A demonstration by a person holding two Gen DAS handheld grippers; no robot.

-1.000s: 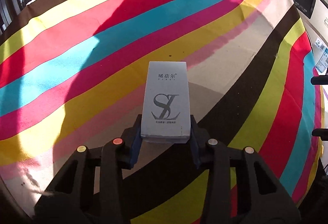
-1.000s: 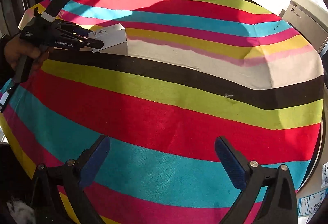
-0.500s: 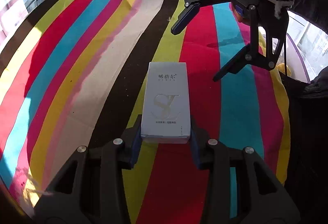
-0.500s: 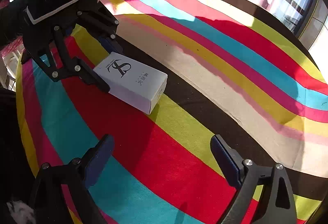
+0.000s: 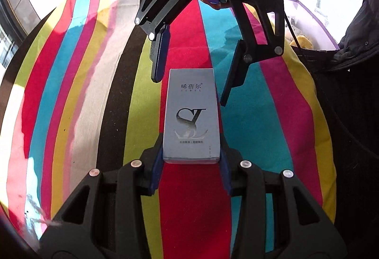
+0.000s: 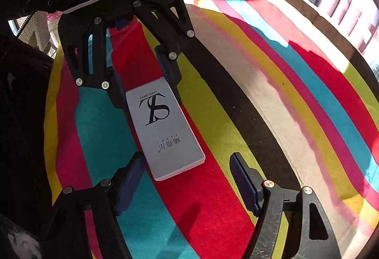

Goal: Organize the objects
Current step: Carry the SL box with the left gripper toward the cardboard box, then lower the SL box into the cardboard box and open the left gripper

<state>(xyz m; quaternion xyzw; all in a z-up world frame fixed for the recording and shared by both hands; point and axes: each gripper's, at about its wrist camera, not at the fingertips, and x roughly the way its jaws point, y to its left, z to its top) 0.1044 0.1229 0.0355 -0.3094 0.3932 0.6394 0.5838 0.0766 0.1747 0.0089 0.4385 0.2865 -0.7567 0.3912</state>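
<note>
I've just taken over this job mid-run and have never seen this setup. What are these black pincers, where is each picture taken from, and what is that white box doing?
There is no robot arm here. A person holds one two-finger tool in each hand, and each tool carries a fisheye camera that looks forward along its own fingers. So the black fingers at the bottom of each picture belong to the tool that took it.

In the left wrist view, the left tool is shut on the near end of the white box, which bears an "SL" logo. The right tool faces it from the far side, open, its fingers on either side of the box's far end.

The right wrist view shows the same scene from the other side: the right tool open, the box between the two tools.

Below is a striped cloth.
</note>
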